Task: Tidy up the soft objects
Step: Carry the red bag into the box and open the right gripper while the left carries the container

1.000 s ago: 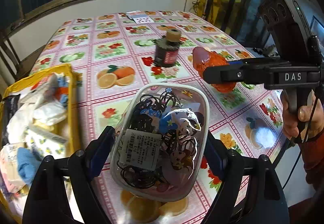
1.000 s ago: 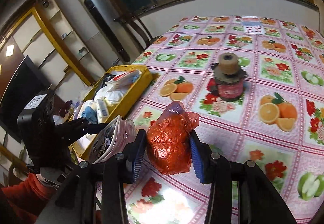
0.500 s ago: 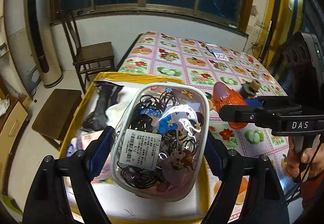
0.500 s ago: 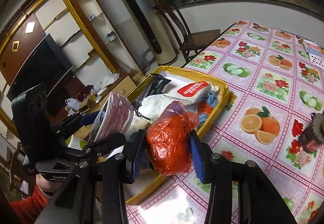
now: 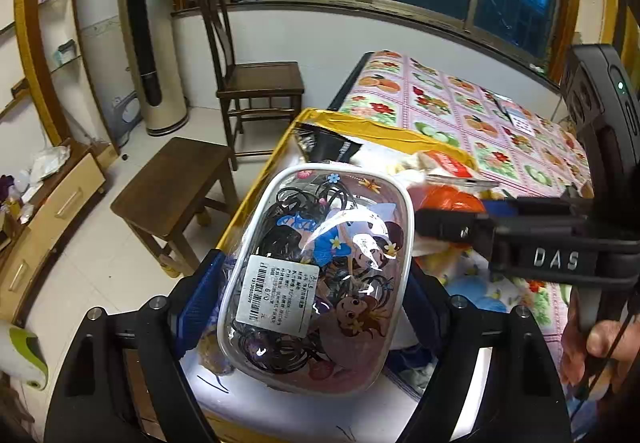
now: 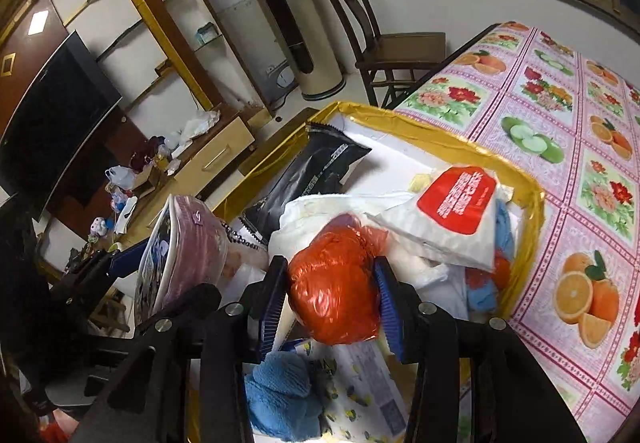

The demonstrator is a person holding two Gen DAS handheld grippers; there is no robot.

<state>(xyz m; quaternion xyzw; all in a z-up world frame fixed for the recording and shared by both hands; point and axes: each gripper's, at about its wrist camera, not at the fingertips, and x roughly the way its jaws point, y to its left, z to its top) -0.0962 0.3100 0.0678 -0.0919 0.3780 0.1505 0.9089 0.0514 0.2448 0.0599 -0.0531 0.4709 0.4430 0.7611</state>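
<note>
My left gripper (image 5: 312, 283) is shut on a clear zip pouch of black hair ties (image 5: 316, 275) with a cartoon print, held over the near end of a yellow-rimmed box (image 5: 360, 123). In the right wrist view the same pouch (image 6: 180, 255) hangs at the left. My right gripper (image 6: 332, 295) is shut on an orange-red plastic bag bundle (image 6: 336, 287), held over the middle of the yellow-rimmed box (image 6: 440, 135). The box holds a black packet (image 6: 308, 171), a white pack with a red label (image 6: 452, 215), a blue cloth (image 6: 280, 395) and white soft items.
The box sits on the left end of a table with a fruit-print cloth (image 6: 580, 147). Beyond the table edge stand a wooden stool (image 5: 172, 187), a wooden chair (image 5: 256, 79) and a tall floor air conditioner (image 5: 144, 27). A person's hand (image 5: 600, 343) holds the right gripper's handle.
Both grippers have swung left from over the table to above the yellow-rimmed box, each still holding its item. The dark bottle has left both views.
</note>
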